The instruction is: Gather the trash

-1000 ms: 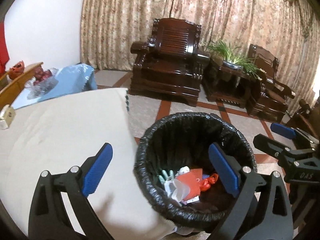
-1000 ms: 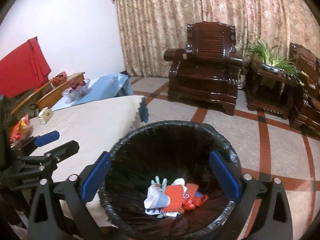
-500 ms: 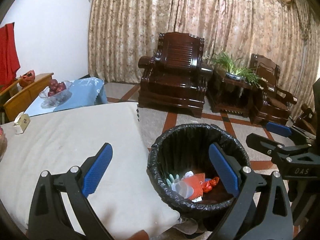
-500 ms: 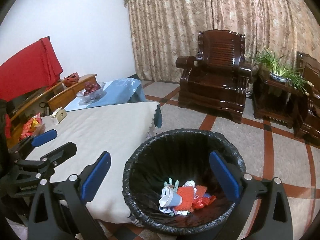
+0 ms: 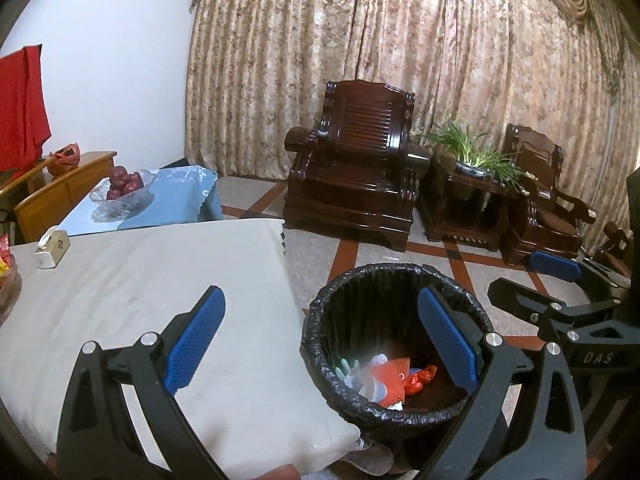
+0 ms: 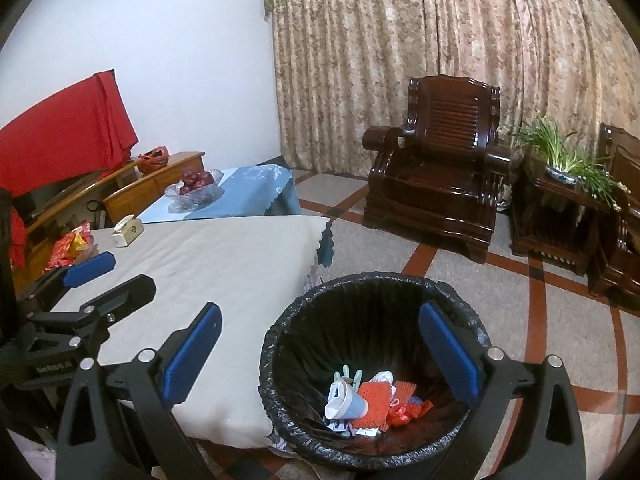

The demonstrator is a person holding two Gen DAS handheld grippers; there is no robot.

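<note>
Currently, both hand-held grippers are held above the scene with jaws spread wide and nothing between the pads. The left hand-held gripper is over the near corner of the desk, with its right finger over the bin. The right hand-held gripper is over the bin opening, with its left finger over the desk edge.

The bin is round, lined with a black bag, and stands on the floor just beside the desk corner. Trash lies at its bottom: a white and blue paper cup on its side, orange-red textured pieces, a crumpled red wrapper, small pale green items and white scraps. The left view shows the same trash.

The desk carries a beige cloth. At its far end are a small tissue box and red snack packets. Behind it, a glass bowl of red fruit stands on a blue cloth.
</note>
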